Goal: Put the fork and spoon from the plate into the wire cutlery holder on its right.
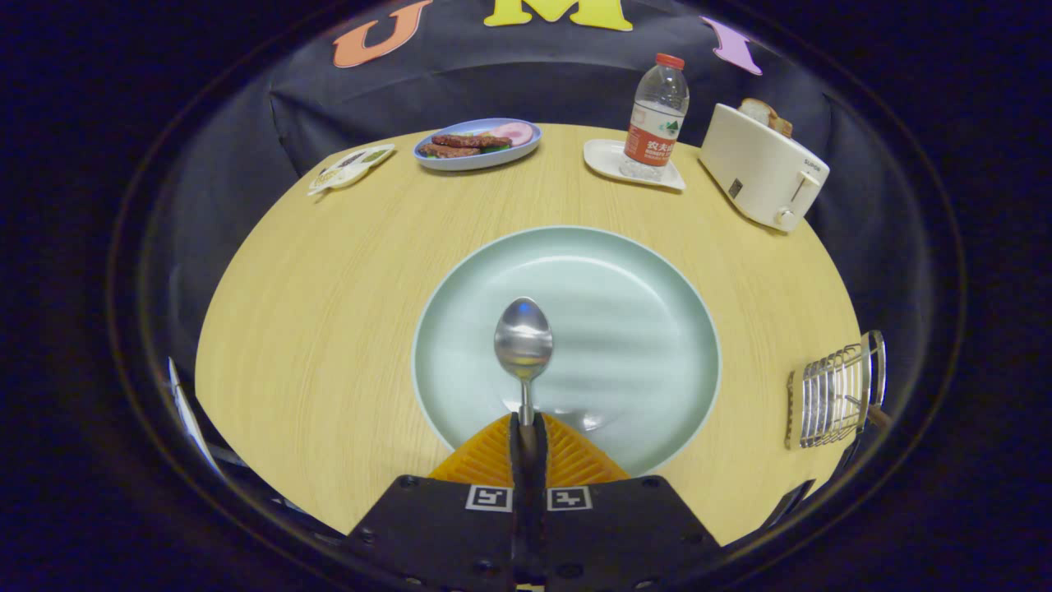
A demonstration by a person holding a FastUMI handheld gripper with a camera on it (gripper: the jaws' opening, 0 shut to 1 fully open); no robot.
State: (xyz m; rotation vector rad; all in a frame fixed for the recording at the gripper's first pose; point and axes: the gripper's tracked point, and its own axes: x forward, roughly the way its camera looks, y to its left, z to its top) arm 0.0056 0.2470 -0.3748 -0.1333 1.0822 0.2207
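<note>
One spoon (523, 341) is being held over the middle of the pale green plate (657, 271), its handle pinched between the gripper's (527, 427) closed fingers and its bowl pointing ahead toward the far edge of the table (329, 271). Going left to right along that far edge, a small packet (352, 167) is lying at the left corner, a blue dish of food (477, 144) is sitting beside it, then a water bottle (657, 115) is standing on a white tray (612, 160), and a toaster (760, 164) with bread in it is occupying the right corner. The wire cutlery holder (834, 393) is waiting at the right edge, well apart from the plate; I am not making out a fork on the plate. The grip is sitting low on a thin handle, so the spoon may be liable to pivot or slip during the swing right, and its bowl could catch the holder's wires.
</note>
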